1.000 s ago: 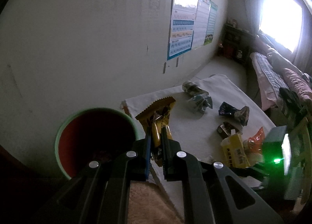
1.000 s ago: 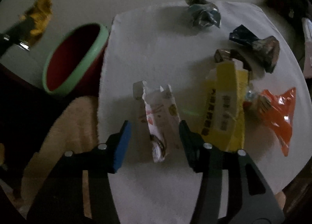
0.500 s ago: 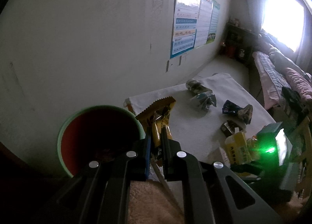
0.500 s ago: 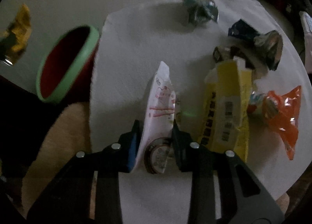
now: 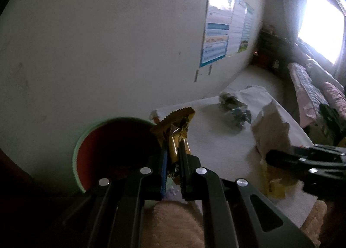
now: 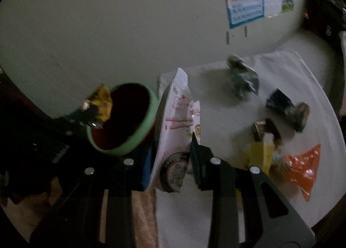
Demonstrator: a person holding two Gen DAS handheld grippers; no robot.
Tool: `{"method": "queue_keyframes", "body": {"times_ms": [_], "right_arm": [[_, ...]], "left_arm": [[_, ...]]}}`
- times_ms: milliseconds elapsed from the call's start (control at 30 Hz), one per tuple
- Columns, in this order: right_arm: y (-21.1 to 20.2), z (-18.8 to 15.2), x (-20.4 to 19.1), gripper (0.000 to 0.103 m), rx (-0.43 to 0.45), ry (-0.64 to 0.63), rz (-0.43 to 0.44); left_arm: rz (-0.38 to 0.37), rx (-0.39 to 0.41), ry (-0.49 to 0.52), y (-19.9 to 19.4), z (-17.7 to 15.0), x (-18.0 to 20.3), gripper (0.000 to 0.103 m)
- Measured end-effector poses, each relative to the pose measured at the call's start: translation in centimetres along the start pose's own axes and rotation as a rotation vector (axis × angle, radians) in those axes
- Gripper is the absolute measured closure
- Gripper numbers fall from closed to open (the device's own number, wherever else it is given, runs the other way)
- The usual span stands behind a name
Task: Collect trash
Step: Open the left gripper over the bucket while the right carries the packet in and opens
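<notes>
With left gripper (image 5: 173, 153) clamped on the yellow wrapper (image 5: 177, 127) and right gripper (image 6: 173, 161) clamped on the white packet (image 6: 177, 118), carry each fully over the green-rimmed bin (image 6: 138, 137) before you release.

My left wrist camera looks down along its fingers, close over the bin (image 5: 112, 150) at 9 o'clock; my right sits nearby — both share bin (image 6: 129, 118) and cloth (image 6: 227, 101).

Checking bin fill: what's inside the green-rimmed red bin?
The green-rimmed red bin shows only red inner wall at the top; its bottom is in dark shadow, so contents cannot be seen. The yellow foil wrapper partly covers the opening.
</notes>
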State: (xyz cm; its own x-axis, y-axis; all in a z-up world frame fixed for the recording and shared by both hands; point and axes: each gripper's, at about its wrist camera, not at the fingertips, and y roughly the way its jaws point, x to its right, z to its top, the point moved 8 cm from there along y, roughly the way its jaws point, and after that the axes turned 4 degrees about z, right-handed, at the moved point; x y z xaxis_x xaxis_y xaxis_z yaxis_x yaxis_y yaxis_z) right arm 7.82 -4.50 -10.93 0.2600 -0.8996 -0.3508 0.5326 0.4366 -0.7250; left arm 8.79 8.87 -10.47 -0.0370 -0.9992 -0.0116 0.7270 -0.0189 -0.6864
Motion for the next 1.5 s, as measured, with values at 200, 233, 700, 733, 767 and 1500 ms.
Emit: {"method": "queue_keyframes", "body": {"times_ms": [200, 233, 700, 733, 767, 1500], "right_arm": [[2.0, 1.2, -3.0, 0.072, -0.016, -0.046, 0.045], [2.3, 1.3, -3.4, 0.072, -0.019, -0.05, 0.053], [10.0, 2.6, -7.7, 0.072, -0.147, -0.082, 0.129], [10.5, 2.7, -8.0, 0.072, -0.154, -0.087, 0.132], [10.8, 2.7, -8.2, 0.072, -0.158, -0.091, 0.133], [5.5, 2.7, -4.3, 0.04, -0.048, 0.026, 0.122]], "left_arm": [[0.036, -0.012, -0.036, 0.7, -0.5, -2.8, 0.096], [0.044, -0.015, -0.042, 0.9, -0.6, -3.3, 0.096], [0.119, -0.112, -0.167, 5.3, -2.3, -11.8, 0.096], [0.126, -0.115, -0.168, 5.4, -2.4, -12.0, 0.095], [0.134, -0.12, -0.17, 5.6, -2.5, -12.3, 0.095], [0.139, -0.061, -0.112, 3.2, 0.1, -8.7, 0.048]]}}
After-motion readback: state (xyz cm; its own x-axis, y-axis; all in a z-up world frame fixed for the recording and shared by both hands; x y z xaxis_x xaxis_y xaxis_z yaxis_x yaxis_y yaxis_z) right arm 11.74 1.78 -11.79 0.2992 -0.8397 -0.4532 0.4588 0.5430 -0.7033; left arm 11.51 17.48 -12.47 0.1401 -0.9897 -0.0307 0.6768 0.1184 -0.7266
